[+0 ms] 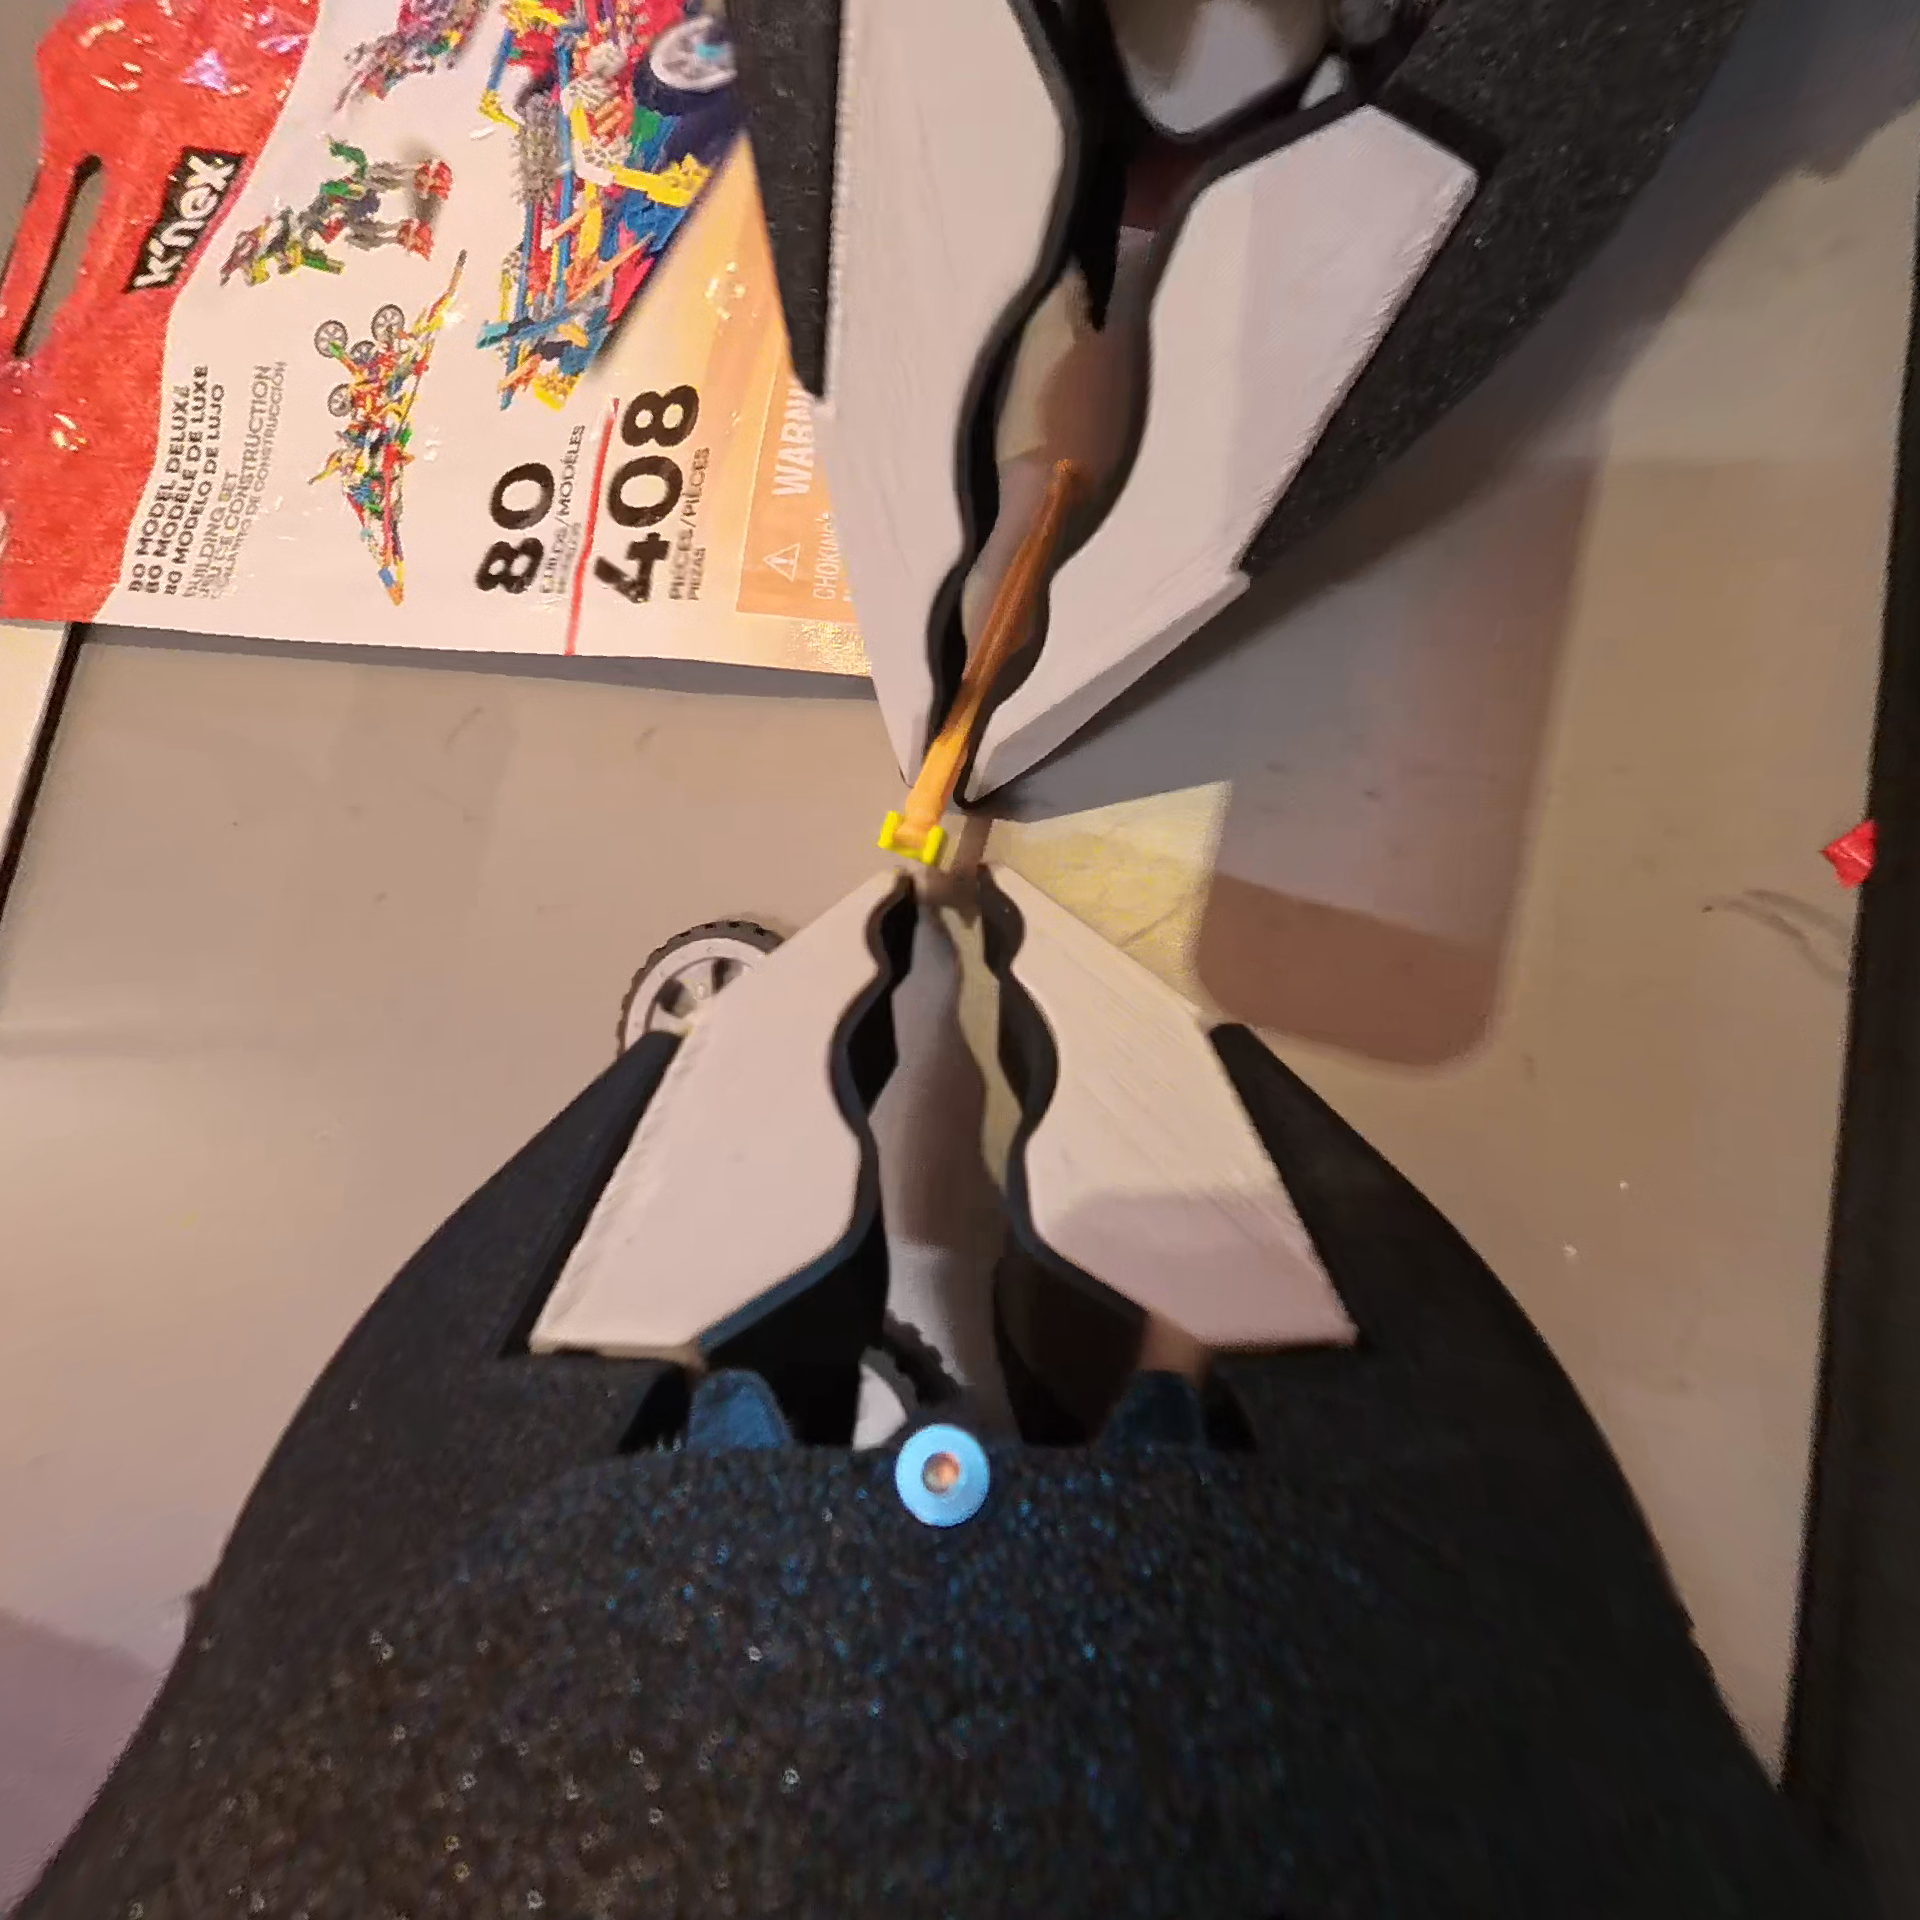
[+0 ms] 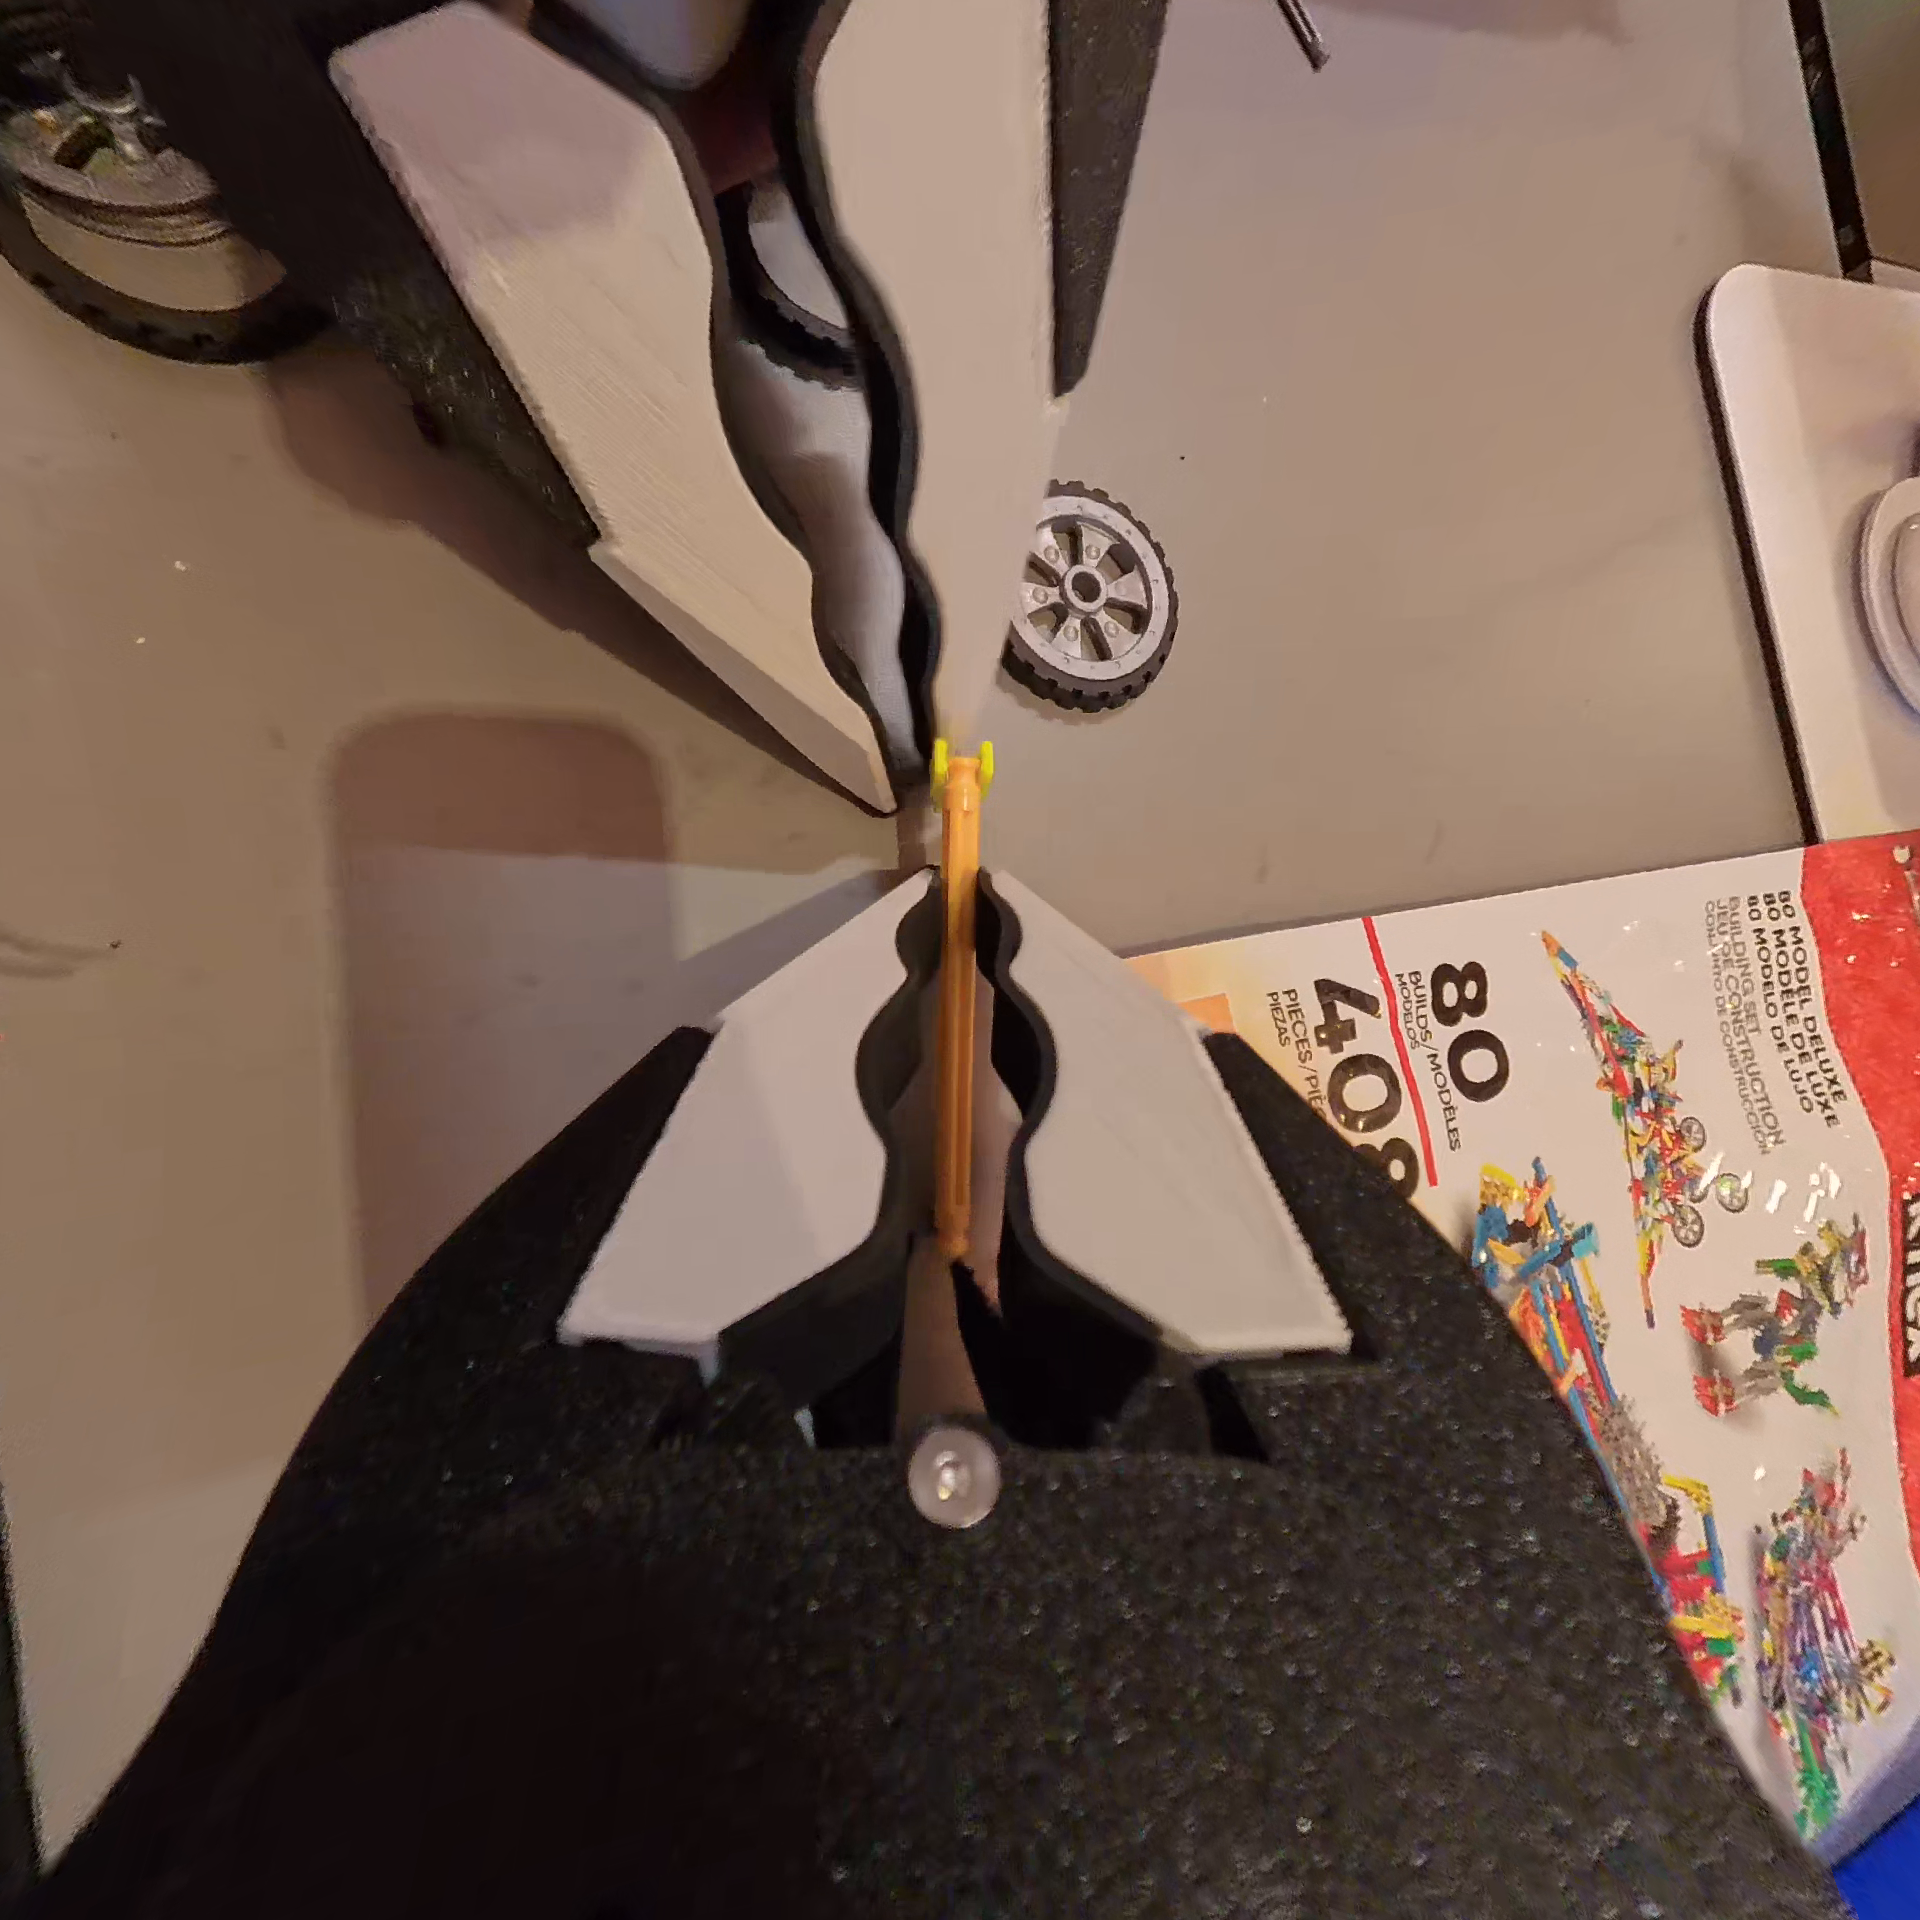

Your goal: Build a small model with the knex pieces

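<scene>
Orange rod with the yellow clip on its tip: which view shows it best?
The right wrist view: the orange rod runs full length, sharp, between the right hand-held gripper fingers, ending in the yellow clip. The left wrist view shows it blurred, largely hidden by those fingers.
</scene>
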### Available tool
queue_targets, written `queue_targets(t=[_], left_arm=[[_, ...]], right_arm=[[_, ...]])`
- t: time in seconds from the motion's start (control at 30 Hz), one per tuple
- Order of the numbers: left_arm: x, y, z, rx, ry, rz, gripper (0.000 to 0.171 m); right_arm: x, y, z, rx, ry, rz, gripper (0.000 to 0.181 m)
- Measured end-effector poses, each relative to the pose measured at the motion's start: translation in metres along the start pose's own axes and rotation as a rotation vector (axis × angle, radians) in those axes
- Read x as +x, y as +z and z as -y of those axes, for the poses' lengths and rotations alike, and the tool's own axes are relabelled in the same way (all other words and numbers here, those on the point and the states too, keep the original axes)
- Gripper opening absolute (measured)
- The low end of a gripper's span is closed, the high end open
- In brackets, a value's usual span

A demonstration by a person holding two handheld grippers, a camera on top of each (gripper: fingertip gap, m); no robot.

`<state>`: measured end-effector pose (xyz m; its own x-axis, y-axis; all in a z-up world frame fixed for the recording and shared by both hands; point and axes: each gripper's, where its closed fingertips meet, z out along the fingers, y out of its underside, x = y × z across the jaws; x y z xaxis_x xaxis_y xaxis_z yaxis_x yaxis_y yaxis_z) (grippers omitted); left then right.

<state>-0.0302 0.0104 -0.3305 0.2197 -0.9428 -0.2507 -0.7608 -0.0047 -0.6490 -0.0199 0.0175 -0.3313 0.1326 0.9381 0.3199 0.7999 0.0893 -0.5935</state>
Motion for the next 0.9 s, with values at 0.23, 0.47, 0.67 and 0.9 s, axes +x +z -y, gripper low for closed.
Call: queue_targets(t=[0.23,0.47,0.67,0.9], left_arm=[[0.0,0.0027,0.0045,0.02,0.046,-0.01,0.02],[-0.001,0.0024,0.0047,0.013,0.081,0.008,0.007],[0.0015,0.0037,0.0034,-0.021,0.108,0.015,0.007],[0.0039,0.0051,0.0055,-0.027,0.12,0.015,0.007]], right_arm=[[0.0,-0.0001,0.0,0.006,-0.013,0.01,0.004],[-0.0014,-0.0026,-0.0007,-0.005,-0.078,0.002,0.004],[-0.0022,-0.0044,-0.002,-0.037,-0.141,-0.024,0.004],[-0.0035,-0.0073,-0.0047,-0.049,-0.136,-0.003,0.004]])
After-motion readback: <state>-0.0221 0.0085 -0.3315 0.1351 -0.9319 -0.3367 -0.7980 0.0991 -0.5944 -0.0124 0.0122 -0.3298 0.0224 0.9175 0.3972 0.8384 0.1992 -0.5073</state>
